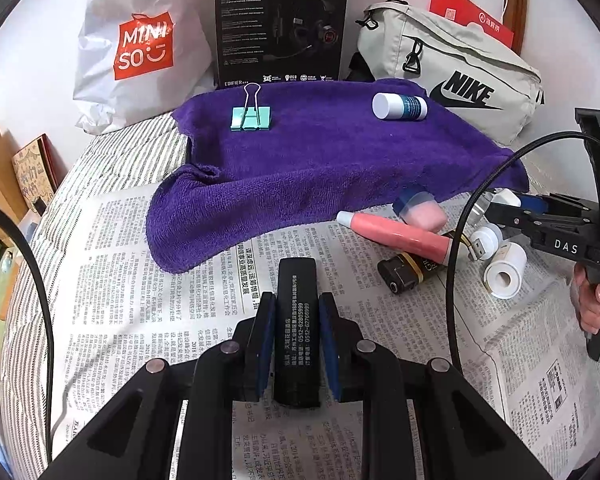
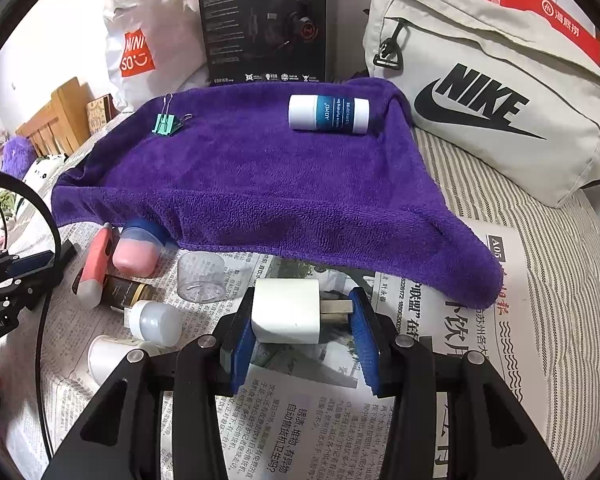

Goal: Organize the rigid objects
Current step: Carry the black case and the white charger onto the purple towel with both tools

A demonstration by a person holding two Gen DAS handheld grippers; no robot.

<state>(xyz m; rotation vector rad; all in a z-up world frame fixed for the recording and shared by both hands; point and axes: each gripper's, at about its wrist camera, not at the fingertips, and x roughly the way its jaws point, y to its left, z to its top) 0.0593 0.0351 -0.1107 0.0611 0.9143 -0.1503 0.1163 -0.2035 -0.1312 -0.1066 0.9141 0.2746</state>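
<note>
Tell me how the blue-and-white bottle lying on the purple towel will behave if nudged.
The bottle is a smooth cylinder on its side, so it would probably roll. The plush purple towel should slow it. It looks small, rigid and likely light.

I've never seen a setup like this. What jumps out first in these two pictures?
A purple towel spreads across the middle of the bed, carrying a green binder clip at its far left and a white-and-blue bottle at its far right. In front, over newspaper, the left gripper clamps a black lighter, while the right gripper pinches a white plug adapter.
</note>
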